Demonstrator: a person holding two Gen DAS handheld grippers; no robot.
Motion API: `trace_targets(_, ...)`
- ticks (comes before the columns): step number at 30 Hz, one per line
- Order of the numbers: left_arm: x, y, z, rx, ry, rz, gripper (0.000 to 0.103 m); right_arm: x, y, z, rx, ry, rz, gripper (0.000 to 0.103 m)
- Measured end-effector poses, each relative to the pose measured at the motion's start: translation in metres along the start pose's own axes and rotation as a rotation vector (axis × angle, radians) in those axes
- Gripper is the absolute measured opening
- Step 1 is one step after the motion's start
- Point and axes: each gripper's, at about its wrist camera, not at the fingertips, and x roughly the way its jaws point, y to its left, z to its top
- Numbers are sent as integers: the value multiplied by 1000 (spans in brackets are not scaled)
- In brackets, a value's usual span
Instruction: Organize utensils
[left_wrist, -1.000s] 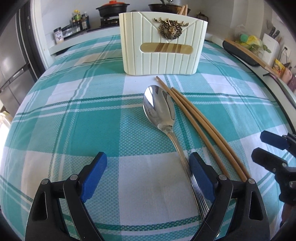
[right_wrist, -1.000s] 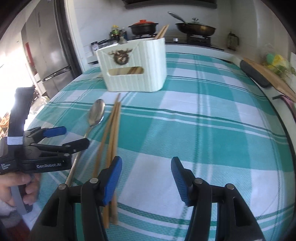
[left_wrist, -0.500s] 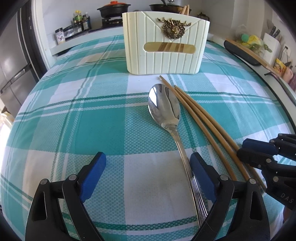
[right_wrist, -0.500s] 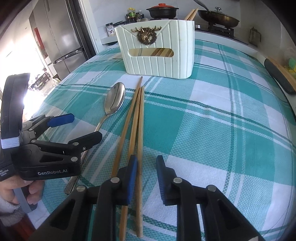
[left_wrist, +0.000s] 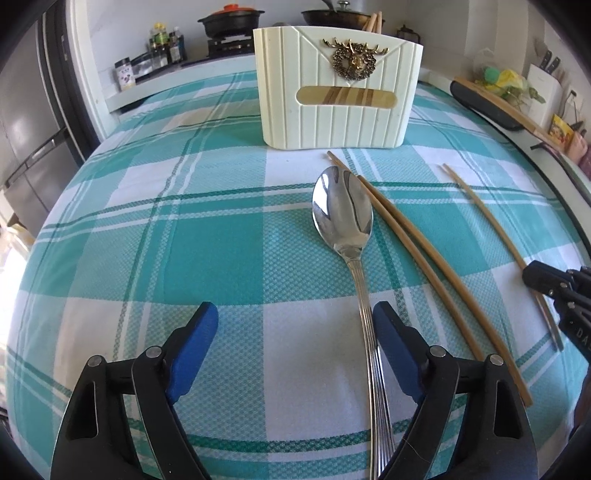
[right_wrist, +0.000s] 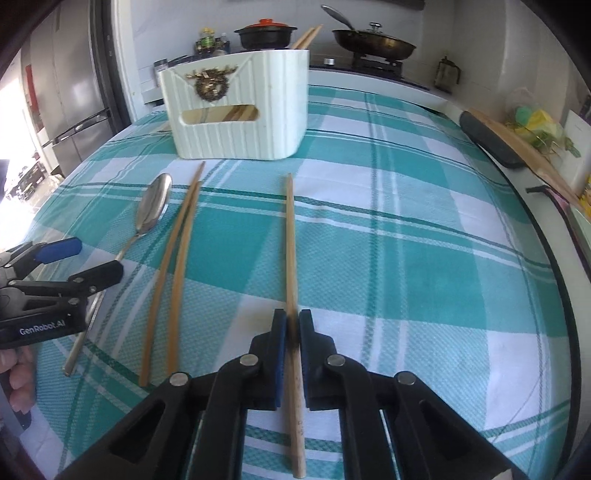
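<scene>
Right tool (right_wrist: 291, 332) tilted downward, clamped on chopstick (right_wrist: 290, 236), apparently lifting.

A home kitchen: pots (right_wrist: 266, 32) and a pan (right_wrist: 373, 44) are sitting on a stove beyond the table's (right_wrist: 406, 229) far edge, a fridge (right_wrist: 74, 103) standing left.

Right hand-held gripper (right_wrist: 291, 328) clamped on 1 chopstick (right_wrist: 291, 240), 2 chopsticks (right_wrist: 173, 266) and spoon (right_wrist: 149, 212) to its left
</scene>
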Motion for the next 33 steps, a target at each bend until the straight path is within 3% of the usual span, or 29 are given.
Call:
trace_targets(3,-4,1,-2,18,-7,-14,71,-6,-22,-8,51,0,-57,7)
trace_targets(6,-8,-4,-5,65,-19,-38,45,-11,-36,-15,87,-2,-67,7)
trace_targets(8,-10,-12,-6,111,-28,-47,11,-12,-40,-19,94,-8,-71,7)
trace_targets(9,-11,-16,-7,130,-30,-41,6,-13,-40,-20,95,-12,-72,7)
trace_targets(11,-12,-18,-9,138,-38,-19,6,-14,-40,-21,97,-17,-76,7)
trace_targets(17,-15,7,-11,67,-25,65,6,-17,-43,-25,107,-19,-108,7)
trace_targets(21,-19,22,-16,44,-16,55,8,-22,-45,-30,117,-22,-90,7)
trace_targets(22,-20,24,-18,42,-15,51,14,-24,-45,-32,119,-27,-76,9)
trace_targets(24,-22,26,-20,43,-22,80,42,-24,-43,-33,107,-26,-63,16)
trace_targets(25,-22,27,-20,42,-22,89,63,-24,-42,-33,98,-28,-66,30)
trace_targets(26,-21,28,-20,37,-18,89,73,-25,-40,-33,91,-32,-75,45)
trace_targets(33,-19,26,-21,67,-30,129,83,-22,-44,-35,91,-20,-71,49)
